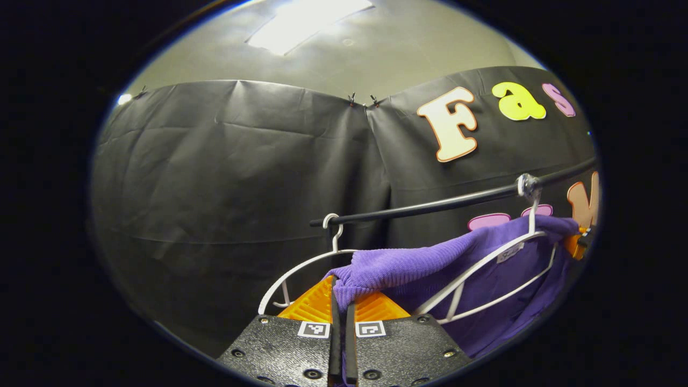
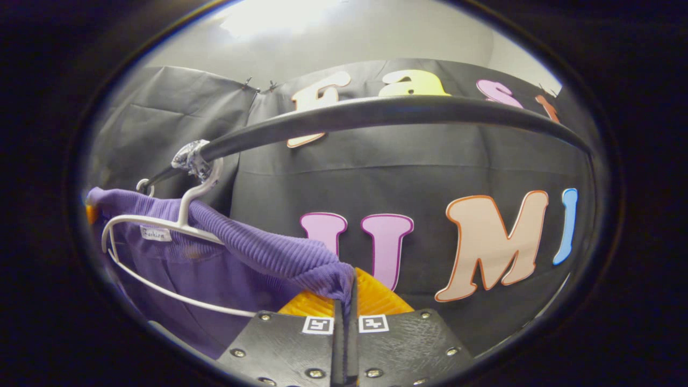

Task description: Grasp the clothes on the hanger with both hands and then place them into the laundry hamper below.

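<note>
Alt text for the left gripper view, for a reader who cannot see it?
The left gripper is shut on a bunched edge of a purple knit garment draped over white hangers on a black rail, before a black cloth wall.

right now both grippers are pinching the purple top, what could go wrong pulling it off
1. The purple top still drapes over two white hangers hooked on the black rail; a downward pull may snag the cloth or drag a hanger off with it.
2. The left gripper and right gripper each hold only a small bunched edge, so the knit could slip free under its own weight.
</note>
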Tool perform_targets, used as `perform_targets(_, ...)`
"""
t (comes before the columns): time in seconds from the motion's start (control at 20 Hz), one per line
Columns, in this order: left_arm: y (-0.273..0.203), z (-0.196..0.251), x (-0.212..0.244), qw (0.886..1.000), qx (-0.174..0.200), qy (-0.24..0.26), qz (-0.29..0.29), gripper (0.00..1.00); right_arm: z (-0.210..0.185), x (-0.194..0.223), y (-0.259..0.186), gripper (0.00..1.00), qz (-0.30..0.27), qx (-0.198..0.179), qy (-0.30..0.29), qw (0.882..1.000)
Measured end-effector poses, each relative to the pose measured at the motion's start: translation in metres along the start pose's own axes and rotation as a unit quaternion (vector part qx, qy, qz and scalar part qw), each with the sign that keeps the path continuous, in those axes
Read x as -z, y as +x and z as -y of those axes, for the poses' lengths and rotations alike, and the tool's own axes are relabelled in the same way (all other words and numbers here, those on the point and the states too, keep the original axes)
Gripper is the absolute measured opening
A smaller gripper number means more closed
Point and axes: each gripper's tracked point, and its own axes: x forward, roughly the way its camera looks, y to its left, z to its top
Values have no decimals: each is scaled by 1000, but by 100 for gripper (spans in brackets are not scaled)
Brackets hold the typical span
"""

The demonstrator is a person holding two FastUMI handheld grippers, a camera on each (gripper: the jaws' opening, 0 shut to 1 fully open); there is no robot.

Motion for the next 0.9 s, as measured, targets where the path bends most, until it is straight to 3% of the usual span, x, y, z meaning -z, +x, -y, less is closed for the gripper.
perform_targets(0.15,6,-4,25,1000,2,10,-9,0,-3,-4,2,3,6,-2,-6,1000)
perform_targets(0.55,7,15,82,999,18,5,-35,5,0,-13,8,3,23,5,-15,1000)
perform_targets(0.7,4,26,97,999,24,2,-47,1,5,-15,12,0,30,14,-20,999)
perform_targets(0.9,1,46,111,997,39,-4,-62,5,17,-19,19,3,42,31,-25,998)
